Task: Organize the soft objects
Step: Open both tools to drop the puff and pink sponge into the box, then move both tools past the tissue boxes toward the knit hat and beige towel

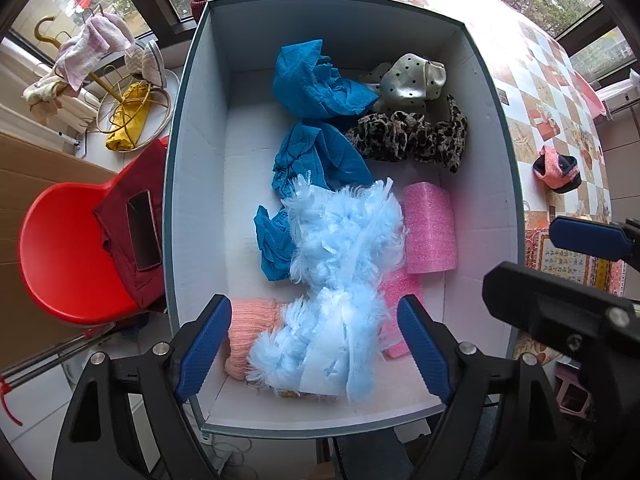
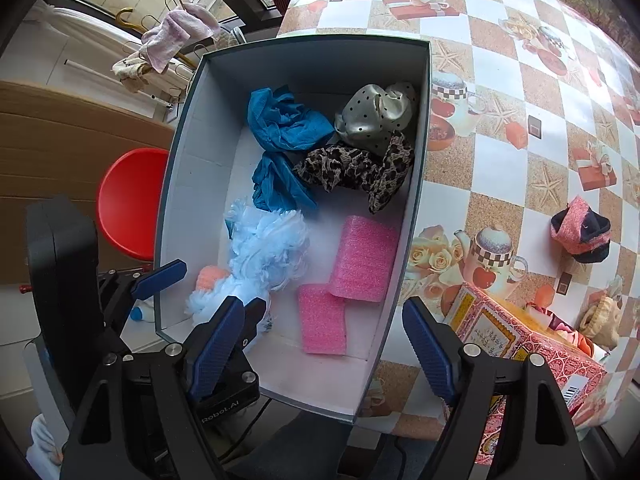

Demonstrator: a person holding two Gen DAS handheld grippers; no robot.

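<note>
Mostly fluffy pale-blue fabric (image 1: 340,280), perhaps tagged, inside box (image 1: 192,184).

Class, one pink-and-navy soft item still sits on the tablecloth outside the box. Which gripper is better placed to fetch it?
Right. The right gripper is open, over the box's table-side edge, nearer the pink-and-navy item; the left gripper hangs over the fluffy blue piece.

The box (image 1: 200,184) looks like matt white card inside. A fluffy pale-blue cloth (image 1: 344,264) lies by 2 grainy pink foam blocks (image 2: 362,258), crinkled teal fabric (image 1: 316,84) and satiny dotted cloth (image 2: 376,114). The tabletop (image 2: 500,80) wears glossy printed oilcloth; the chair (image 1: 60,248) is shiny red plastic.
</note>
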